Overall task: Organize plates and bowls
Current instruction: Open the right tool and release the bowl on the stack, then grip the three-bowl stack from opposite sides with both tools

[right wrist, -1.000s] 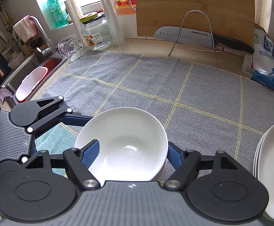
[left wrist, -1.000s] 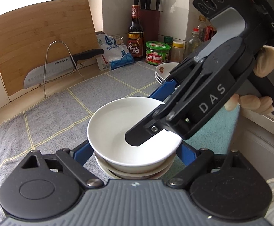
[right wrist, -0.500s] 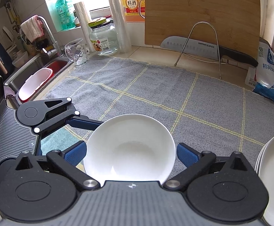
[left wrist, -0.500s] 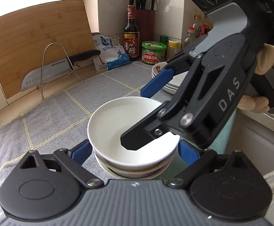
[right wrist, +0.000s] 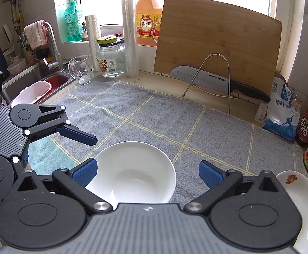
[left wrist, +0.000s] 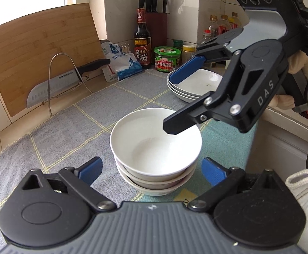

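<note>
A stack of three white bowls (left wrist: 154, 148) stands on the grey checked mat (left wrist: 69, 131); the top bowl also shows in the right wrist view (right wrist: 132, 175). My left gripper (left wrist: 151, 169) is open, its blue pads either side of the stack and clear of it. My right gripper (right wrist: 146, 169) is open, empty and raised above the bowls; in the left wrist view the right gripper (left wrist: 175, 101) hangs over the stack's far rim. A stack of white plates (left wrist: 196, 82) sits behind, and shows at the right wrist view's lower right (right wrist: 302, 201).
A bamboo cutting board (right wrist: 217, 48) and a knife (right wrist: 213, 82) on a wire rack stand at the back. A vinegar bottle (left wrist: 142, 40), green jar (left wrist: 166, 59) and salt bag (left wrist: 122, 61) line the wall. A sink (right wrist: 37, 82), glass mug (right wrist: 80, 69) and jar (right wrist: 110, 57) lie left.
Both grippers have opened wider and drawn back from the bowls. The right gripper has risen well above the stack, leaving the top bowl resting on it.
</note>
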`<action>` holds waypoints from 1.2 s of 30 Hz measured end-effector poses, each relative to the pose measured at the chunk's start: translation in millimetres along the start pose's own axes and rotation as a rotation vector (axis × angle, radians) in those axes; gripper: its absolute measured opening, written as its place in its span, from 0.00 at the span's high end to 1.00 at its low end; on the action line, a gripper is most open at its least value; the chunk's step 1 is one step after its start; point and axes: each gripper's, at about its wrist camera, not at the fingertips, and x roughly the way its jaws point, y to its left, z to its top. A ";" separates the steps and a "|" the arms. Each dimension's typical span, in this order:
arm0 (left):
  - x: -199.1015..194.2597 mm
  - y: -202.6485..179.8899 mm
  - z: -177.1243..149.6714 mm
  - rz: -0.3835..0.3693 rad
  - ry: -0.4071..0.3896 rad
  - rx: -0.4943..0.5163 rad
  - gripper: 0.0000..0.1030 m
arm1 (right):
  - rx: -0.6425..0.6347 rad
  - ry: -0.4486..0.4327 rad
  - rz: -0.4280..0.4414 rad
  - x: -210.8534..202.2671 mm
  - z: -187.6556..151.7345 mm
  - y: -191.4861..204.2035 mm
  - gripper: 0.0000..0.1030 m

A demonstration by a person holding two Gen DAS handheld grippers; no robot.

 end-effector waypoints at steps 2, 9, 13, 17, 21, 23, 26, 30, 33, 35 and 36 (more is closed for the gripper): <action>-1.3 2.3 -1.9 -0.006 0.012 0.008 0.03 | -0.046 0.005 0.009 -6.9 -6.6 3.2 0.00; 4.3 5.8 -13.4 -0.009 0.066 0.048 0.03 | -0.153 0.073 0.003 -12.3 -35.6 11.5 0.00; 14.1 6.4 -19.2 -0.017 0.083 0.059 0.03 | -0.147 0.112 0.009 1.7 -50.4 9.9 0.00; 24.7 4.1 -22.9 -0.020 0.107 0.072 0.03 | -0.132 0.157 0.029 24.6 -64.4 8.6 0.00; 32.9 2.7 -24.1 -0.031 0.136 0.073 0.03 | -0.127 0.176 0.039 41.8 -73.8 8.3 0.00; 37.8 3.9 -25.8 -0.031 0.147 0.078 0.03 | -0.132 0.175 0.051 46.5 -75.9 8.4 0.00; 46.5 6.9 -27.8 -0.034 0.169 0.065 0.03 | -0.135 0.182 0.059 56.4 -79.4 6.3 0.00; 53.6 9.7 -28.2 -0.036 0.174 0.066 0.03 | -0.149 0.182 0.072 63.9 -80.0 5.6 0.00; 57.7 11.2 -27.6 -0.044 0.180 0.069 0.04 | -0.168 0.171 0.089 65.3 -77.0 5.4 0.00; 59.4 12.3 -26.5 -0.057 0.179 0.080 0.04 | -0.183 0.166 0.100 65.9 -75.2 5.0 0.00; 59.8 12.5 -25.6 -0.064 0.174 0.085 0.05 | -0.187 0.163 0.108 66.0 -73.6 4.5 0.00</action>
